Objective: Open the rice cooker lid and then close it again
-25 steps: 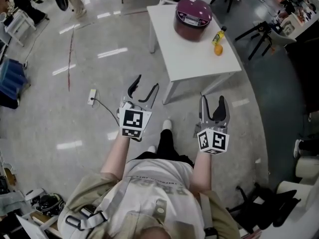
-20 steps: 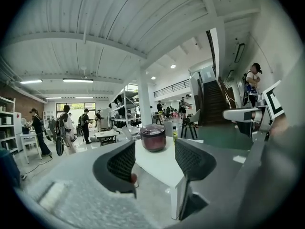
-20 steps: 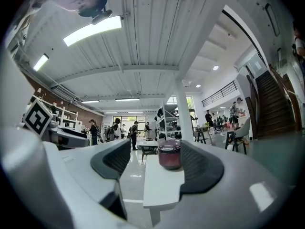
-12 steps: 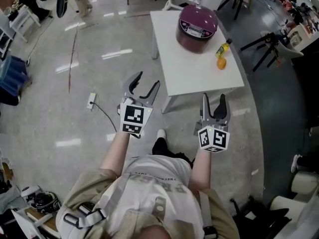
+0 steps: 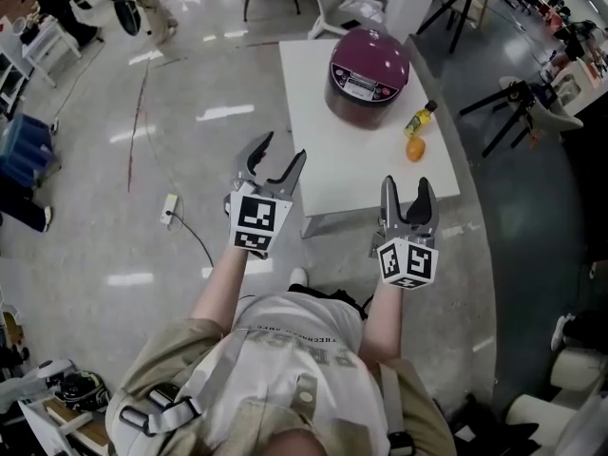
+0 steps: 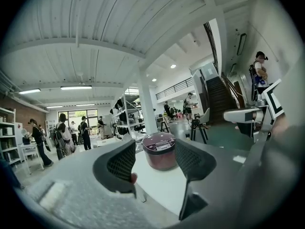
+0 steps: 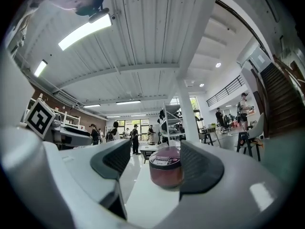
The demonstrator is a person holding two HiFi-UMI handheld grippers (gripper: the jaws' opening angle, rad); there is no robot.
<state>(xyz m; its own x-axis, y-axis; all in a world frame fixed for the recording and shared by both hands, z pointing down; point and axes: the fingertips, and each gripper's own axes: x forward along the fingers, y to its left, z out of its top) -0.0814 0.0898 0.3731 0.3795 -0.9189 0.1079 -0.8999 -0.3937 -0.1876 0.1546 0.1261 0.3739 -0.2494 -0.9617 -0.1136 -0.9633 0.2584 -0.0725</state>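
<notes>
A maroon rice cooker (image 5: 368, 76) with its lid down stands at the far end of a white table (image 5: 323, 150). In the left gripper view the cooker (image 6: 160, 150) shows far off between the jaws, and in the right gripper view the cooker (image 7: 166, 167) does too. My left gripper (image 5: 274, 161) is open and empty, held over the floor just off the table's near left corner. My right gripper (image 5: 407, 198) is open and empty at the table's near edge. Both are well short of the cooker.
A small yellow-green bottle (image 5: 418, 119) and an orange fruit (image 5: 414, 148) lie on the table right of the cooker. A power strip with its cable (image 5: 169, 207) lies on the floor to the left. Chairs, tripods (image 5: 508, 107) and people stand around the table.
Both grippers have come nearer the table, which now sits lower and larger in the head view. The jaws stand as wide as before.
</notes>
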